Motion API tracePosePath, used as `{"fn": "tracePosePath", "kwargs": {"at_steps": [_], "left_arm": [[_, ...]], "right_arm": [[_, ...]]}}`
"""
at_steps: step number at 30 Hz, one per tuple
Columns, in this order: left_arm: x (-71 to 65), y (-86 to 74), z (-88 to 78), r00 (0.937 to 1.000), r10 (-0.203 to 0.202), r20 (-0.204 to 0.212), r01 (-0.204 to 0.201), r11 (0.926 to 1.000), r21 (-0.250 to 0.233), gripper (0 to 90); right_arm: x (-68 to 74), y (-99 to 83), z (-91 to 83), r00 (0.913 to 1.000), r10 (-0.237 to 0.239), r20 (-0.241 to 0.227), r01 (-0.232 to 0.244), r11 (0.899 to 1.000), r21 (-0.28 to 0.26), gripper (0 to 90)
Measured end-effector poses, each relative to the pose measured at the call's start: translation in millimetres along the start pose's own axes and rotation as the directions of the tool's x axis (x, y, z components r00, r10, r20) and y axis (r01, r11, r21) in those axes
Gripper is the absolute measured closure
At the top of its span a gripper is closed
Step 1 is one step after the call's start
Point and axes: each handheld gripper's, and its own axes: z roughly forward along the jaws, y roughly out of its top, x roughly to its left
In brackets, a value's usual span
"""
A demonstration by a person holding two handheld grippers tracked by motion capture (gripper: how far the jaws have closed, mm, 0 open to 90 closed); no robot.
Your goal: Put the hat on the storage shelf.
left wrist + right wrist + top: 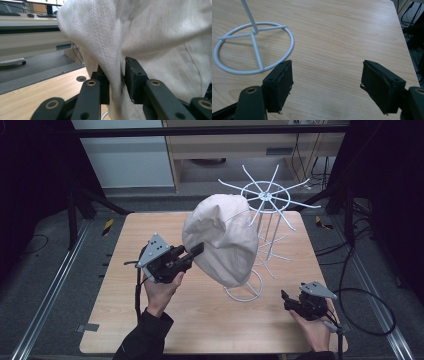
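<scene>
Over the table (150, 330), your left gripper (117, 82) pinches the hat (222, 237) beside the rack (267, 200), probably to hang it; right gripper (327, 87) rests spread, empty.

We saw a light wooden surface (150, 320) standing on a grey floor (45, 285), with metal rails (50, 295) running along the floor on both sides. Dark black curtains (30, 170) closed off the left and right. Behind the surface stood a pale wooden cabinet (225, 145) and a white panel (125, 155), and a dark bar (200, 131) crossed overhead. Black cables (370, 295) lay looped on the floor at the right. Yellow-and-black tape strips (107, 226) marked the floor near the far corners. Lighting was dim and even.
</scene>
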Motion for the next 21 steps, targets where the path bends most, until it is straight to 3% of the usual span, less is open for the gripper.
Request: {"fn": "tracePosePath", "kwargs": {"at_steps": [7, 8, 14, 21], "left_arm": [[0.6, -4.4, 0.8, 1.0000, 0.007, -0.004, -0.007, 0.9999, 0.014, 63.9], [1.4, -5.3, -0.7, 0.9997, 0.020, -0.010, -0.020, 0.9997, 0.012, 58.0], [4.5, -8.0, -9.8, 0.9994, 0.027, -0.022, -0.026, 0.9995, 0.016, 45.7], [10.9, -13.1, -35.5, 0.9962, 0.049, -0.072, -0.045, 0.9977, 0.050, 39.0]], "right_arm": [[-0.3, 0.1, -0.2, 1.0000, -0.005, 0.000, 0.005, 1.000, -0.002, 25.3], [-0.5, 0.1, -0.1, 1.0000, -0.005, 0.001, 0.005, 1.000, -0.001, 25.2], [-0.3, 0.1, -0.7, 1.0000, 0.002, 0.002, -0.002, 1.000, -0.001, 24.8], [0.0, -0.1, -0.2, 1.0000, 0.002, 0.002, -0.002, 1.000, 0.000, 24.4]]}}
